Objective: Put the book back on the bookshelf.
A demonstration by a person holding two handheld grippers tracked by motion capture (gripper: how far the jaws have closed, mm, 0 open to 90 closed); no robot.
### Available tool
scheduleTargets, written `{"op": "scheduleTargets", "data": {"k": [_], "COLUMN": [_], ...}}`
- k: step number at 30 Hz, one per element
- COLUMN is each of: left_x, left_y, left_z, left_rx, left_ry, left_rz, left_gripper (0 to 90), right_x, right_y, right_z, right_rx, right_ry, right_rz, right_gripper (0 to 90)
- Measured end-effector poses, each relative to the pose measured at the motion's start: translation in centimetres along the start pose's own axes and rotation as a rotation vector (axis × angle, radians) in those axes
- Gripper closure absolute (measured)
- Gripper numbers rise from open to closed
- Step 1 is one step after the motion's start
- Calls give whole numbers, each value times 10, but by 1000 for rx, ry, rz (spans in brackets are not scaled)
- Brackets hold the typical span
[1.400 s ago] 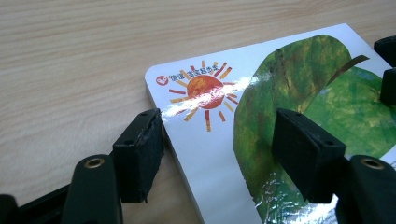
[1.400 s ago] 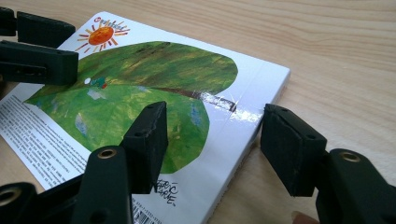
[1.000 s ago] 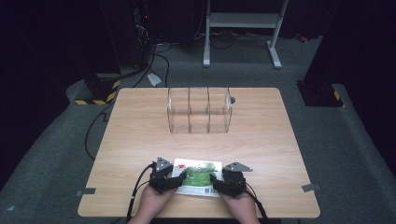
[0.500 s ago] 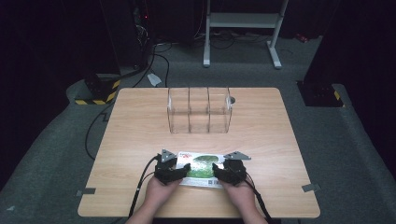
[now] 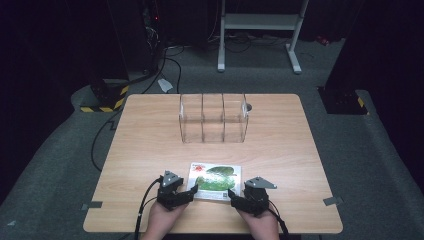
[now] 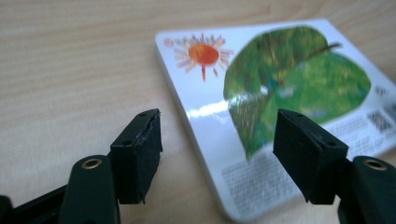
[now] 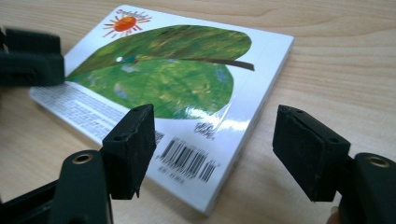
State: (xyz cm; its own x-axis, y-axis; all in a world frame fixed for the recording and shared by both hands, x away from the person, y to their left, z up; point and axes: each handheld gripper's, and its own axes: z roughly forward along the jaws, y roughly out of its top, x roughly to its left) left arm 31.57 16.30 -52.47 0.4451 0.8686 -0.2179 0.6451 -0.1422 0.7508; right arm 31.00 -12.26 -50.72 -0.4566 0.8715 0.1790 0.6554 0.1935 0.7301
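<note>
Both grippers, left (image 5: 192,190) and right (image 5: 233,195), have just spread their jaws apart and grip nothing; your book (image 5: 216,180) lies flat on the worktop (image 5: 150,145) between them, freed, so you can reposition it.

The left claw (image 5: 192,189) and right claw (image 5: 231,194) are black, each topped by a grey three-cornered plate with dark screws. Their jaws are chunky black blocks with small screw holes, hinged on arms with brass-coloured rivets. A black cable trails from each. The forearms are bare, without sleeves.
</note>
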Motion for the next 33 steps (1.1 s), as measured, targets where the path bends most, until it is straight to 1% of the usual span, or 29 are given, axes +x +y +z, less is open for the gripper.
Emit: {"op": "scheduleTargets", "data": {"k": [2,3,4,5,6,7,10,12,13,14,16,17,19,20,21,23,25,26,28,29,31,32,33], "left_x": [-1,-2,-3,-5,-6,-8,-11,-12,-12,-12,-13,-13,-14,-14,-14,-13,-13,-13,-13,-13,-11,-11,-11], "left_y": [3,4,5,5,4,3,3,3,3,3,2,2,2,2,2,2,2,2,2,2,3,3,3], "left_z": [-1,-1,0,2,4,4,5,6,6,6,6,6,6,6,6,5,5,5,5,4,4,3,2], "left_rx": [4,3,8,17,28,20,25,20,19,19,18,19,19,19,19,18,16,17,17,16,14,11,11], "left_ry": [-29,-34,-33,-29,-26,-22,-19,-15,-8,-7,-8,-9,-13,-11,-10,-5,-5,-4,5,6,11,9,6], "left_rz": [-11,-14,-5,5,6,12,25,26,39,38,35,37,32,34,35,41,27,26,26,23,25,18,16], "left_gripper": [320,316,315,314,312,311,312,314,314,314,312,314,316,316,315,330,343,349,352,354,362,368,373], "right_x": [1,3,2,3,2,3,4,5,6,7,8,10,13,13,14,14,16,16,16,15,13,12,10], "right_y": [-2,-3,-4,-5,-6,-7,-8,-9,-10,-10,-12,-12,-13,-13,-14,-13,-12,-12,-9,-8,-5,-4,-3], "right_z": [-3,-5,-5,-6,-7,-8,-7,-4,-2,0,4,4,4,5,4,6,7,8,11,12,15,16,17], "right_rx": [-9,-6,-6,3,5,11,26,44,52,68,83,77,82,81,83,77,81,78,80,80,72,74,76], "right_ry": [1,5,13,15,22,31,33,40,42,41,43,40,39,33,27,19,-1,-13,-9,-4,8,10,17], "right_rz": [-8,9,-3,1,-4,7,-4,5,1,1,-9,-18,-30,-51,-48,-61,-58,-70,-76,-56,-56,-47,-49], "right_gripper": [288,285,283,278,274,269,257,254,254,253,246,247,237,236,236,243,250,242,230,229,225,223,220]}}
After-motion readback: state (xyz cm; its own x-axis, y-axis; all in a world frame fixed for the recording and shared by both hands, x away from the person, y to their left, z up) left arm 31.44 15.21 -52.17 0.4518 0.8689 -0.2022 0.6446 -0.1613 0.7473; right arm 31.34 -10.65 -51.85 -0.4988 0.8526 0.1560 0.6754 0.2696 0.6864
